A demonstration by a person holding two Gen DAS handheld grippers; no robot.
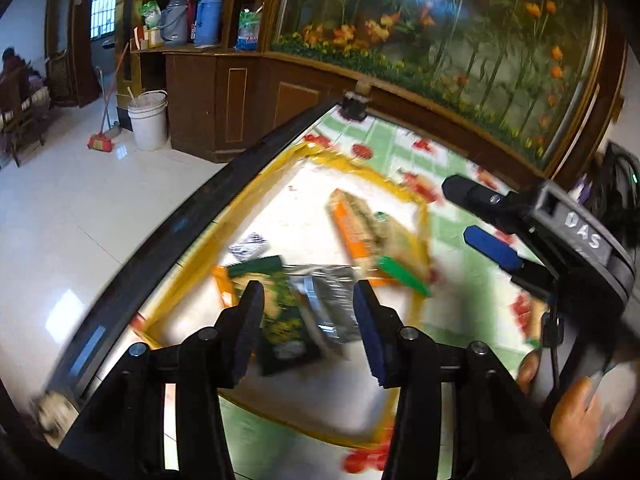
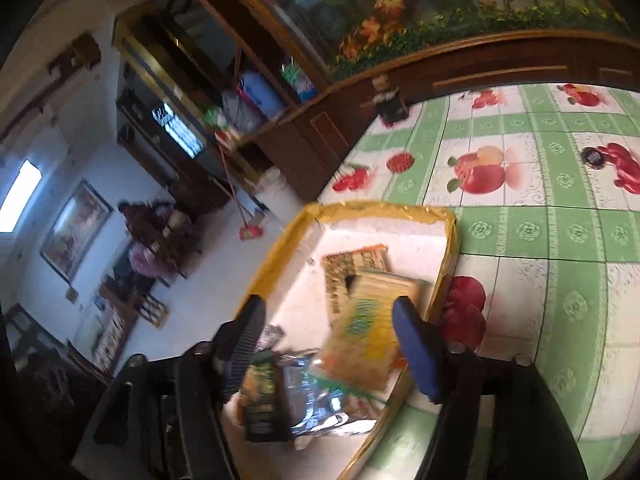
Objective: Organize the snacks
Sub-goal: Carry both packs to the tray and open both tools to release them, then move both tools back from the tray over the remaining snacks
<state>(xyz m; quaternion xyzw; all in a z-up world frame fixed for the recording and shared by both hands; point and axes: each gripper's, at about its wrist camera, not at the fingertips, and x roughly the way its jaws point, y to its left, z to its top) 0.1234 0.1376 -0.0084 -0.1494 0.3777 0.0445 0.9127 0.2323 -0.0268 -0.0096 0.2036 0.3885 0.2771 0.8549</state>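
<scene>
Inside tray (image 1: 404, 190): blurred orange, green, silver snack packets (image 1: 332, 296)
Left gripper (image 1: 310, 312): spread, empty, packets at 12 o'clock
Right gripper (image 2: 332, 344): spread, empty

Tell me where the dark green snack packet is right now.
The dark green snack packet lies inside the yellow-taped tray, at its near left end beside the silver packet; in the left wrist view it shows between the open left gripper fingers.

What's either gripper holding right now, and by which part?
Nothing. The left gripper and right gripper both stand open above the yellow-edged tray; the snack packets lie loose inside it, with no pad pressing on any.
</scene>
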